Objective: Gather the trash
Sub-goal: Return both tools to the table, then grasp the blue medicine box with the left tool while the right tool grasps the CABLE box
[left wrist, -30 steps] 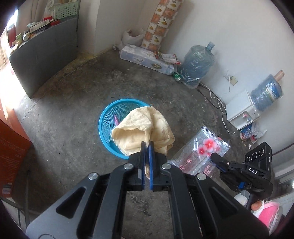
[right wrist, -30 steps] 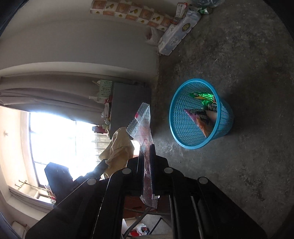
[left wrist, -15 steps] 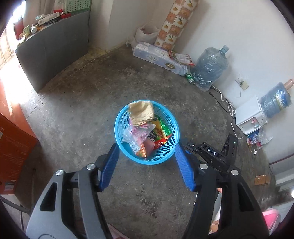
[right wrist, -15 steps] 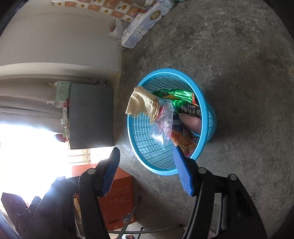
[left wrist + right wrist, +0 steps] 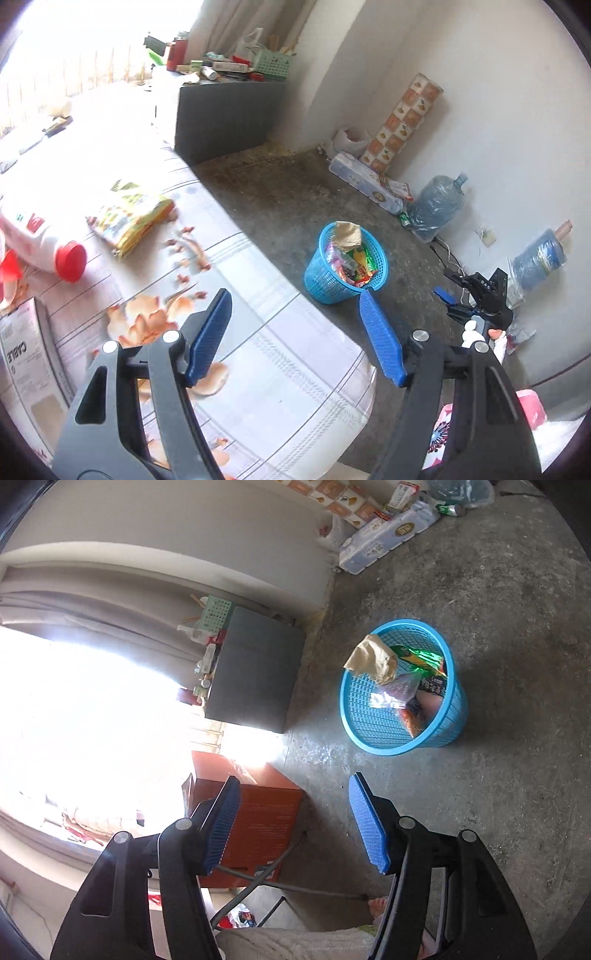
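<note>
Your left wrist view looks forward and down over the flowered table (image 5: 258, 369) edge toward the floor and corner wall. Your right wrist view is rolled sideways, looking down at the concrete floor (image 5: 498, 775). Both share the blue basket (image 5: 317, 275) (image 5: 402, 747), mid-distance in each, and the grey cabinet (image 5: 225, 118) (image 5: 255, 672).

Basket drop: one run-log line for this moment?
left gripper open, empty | right gripper open, empty | basket on floor, holds paper, wrappers | snack bag on table
</note>
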`<state>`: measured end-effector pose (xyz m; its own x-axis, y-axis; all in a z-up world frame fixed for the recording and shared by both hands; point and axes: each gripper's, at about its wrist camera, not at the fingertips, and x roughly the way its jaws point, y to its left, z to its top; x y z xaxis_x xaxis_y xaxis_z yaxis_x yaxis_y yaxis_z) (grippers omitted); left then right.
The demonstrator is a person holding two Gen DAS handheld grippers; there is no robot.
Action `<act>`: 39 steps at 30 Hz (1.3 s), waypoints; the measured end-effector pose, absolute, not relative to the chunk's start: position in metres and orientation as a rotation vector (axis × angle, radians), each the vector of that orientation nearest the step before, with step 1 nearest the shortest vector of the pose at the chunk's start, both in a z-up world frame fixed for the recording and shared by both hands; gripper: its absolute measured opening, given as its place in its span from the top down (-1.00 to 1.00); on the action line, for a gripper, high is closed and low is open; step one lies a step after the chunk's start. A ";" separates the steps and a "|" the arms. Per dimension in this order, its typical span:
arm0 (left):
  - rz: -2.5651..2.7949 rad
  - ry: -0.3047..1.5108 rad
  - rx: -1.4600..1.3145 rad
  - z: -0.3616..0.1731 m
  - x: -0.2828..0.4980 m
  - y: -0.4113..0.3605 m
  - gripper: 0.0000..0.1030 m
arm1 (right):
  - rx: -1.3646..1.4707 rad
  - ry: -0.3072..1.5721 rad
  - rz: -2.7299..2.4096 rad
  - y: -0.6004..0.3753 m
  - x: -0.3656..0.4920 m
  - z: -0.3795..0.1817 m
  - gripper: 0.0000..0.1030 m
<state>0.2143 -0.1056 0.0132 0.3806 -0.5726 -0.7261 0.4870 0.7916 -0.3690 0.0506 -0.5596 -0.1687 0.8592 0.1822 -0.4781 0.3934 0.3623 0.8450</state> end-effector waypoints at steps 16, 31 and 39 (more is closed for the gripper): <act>-0.103 0.834 -0.417 -0.004 0.136 0.171 -0.34 | 0.337 0.972 0.434 -0.129 0.217 -0.042 -0.53; -0.053 0.839 -0.336 -0.018 0.242 0.208 -0.66 | -0.068 1.065 0.295 0.023 0.253 -0.071 -0.65; 0.000 0.944 -0.321 -0.053 0.301 0.209 -0.66 | -0.073 1.077 0.263 0.029 0.266 -0.079 -0.74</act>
